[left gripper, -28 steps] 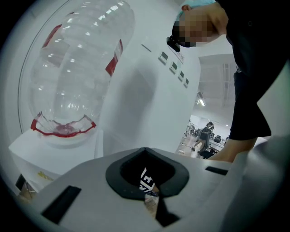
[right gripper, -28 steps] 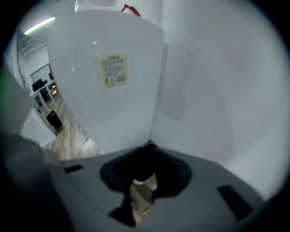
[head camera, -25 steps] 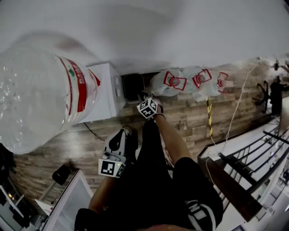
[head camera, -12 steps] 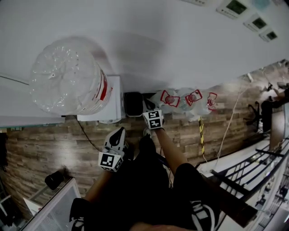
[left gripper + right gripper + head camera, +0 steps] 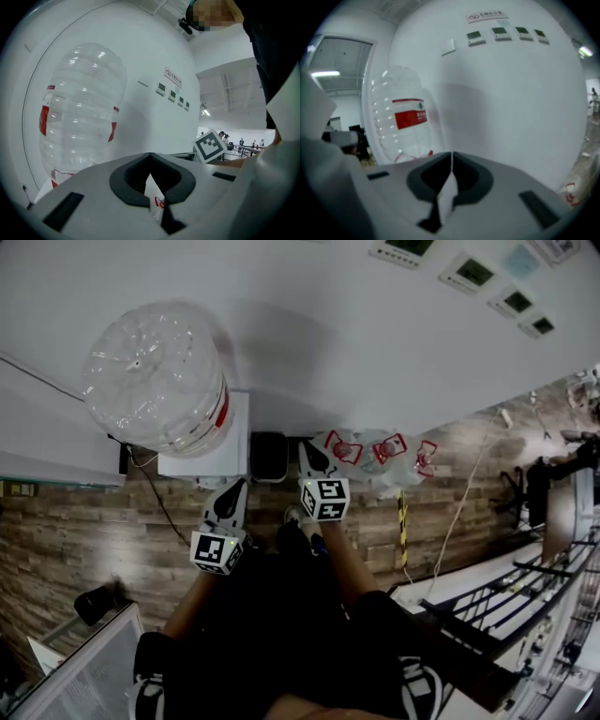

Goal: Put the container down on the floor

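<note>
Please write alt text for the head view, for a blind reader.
Seen from above, a person holds the left gripper and right gripper over a wooden floor. A large clear water bottle tops a white dispenser; clear containers sit nearby.

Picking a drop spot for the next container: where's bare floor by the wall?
Free: wood floor left of the person, between the dispenser and the dark object lower left, with one cable crossing. Also floor right of the striped strip. Crowded: along the wall, dispenser, black bin, then the clear containers.
</note>
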Available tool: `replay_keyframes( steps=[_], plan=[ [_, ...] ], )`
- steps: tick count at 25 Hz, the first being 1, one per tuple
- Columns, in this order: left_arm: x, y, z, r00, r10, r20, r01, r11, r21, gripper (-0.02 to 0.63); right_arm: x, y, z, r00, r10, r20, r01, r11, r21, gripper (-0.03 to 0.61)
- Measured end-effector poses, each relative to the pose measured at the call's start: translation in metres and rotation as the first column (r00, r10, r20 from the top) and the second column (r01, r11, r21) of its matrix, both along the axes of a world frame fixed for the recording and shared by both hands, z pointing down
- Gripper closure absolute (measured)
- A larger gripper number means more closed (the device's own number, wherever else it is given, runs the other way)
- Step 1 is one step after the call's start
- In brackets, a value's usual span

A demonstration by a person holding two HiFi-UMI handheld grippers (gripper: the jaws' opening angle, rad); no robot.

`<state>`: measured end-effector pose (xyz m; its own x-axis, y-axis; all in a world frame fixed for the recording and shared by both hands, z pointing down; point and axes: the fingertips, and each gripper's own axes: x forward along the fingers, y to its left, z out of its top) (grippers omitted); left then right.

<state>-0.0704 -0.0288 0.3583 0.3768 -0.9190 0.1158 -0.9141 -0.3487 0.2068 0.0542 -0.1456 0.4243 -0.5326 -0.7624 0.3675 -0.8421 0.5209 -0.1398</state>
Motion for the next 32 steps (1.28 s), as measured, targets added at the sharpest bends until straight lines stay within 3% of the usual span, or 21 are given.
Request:
replay_keyframes(
  steps=[5,11,14,32],
  plan=[
    [0.001,0.002,-0.022,0.999,-0.006,0.047,0.004,0.999,0.050,0.588,-0.002,0.040,-0.054,0.998,0.006,0.056,-0.011,0.996,0.083,0.541],
    [-0.003,0.007,-0.019,0.998,-0.045,0.045,0.043,0.998,0.044,0.588,-0.007,0.086,-0.065,0.991,-0.024,0.131,0.016,0.998,0.063,0.541],
    [-0.006,0.008,-0.017,0.997,-0.065,0.036,0.065,0.998,0.025,0.588,-0.010,0.098,-0.062,0.992,-0.047,0.115,0.040,0.997,0.062,0.541],
    [-0.005,0.009,-0.010,0.998,-0.040,0.038,0.039,0.999,0.036,0.588,-0.008,0.099,-0.062,0.992,-0.038,0.118,0.030,0.997,0.070,0.546]
  ],
)
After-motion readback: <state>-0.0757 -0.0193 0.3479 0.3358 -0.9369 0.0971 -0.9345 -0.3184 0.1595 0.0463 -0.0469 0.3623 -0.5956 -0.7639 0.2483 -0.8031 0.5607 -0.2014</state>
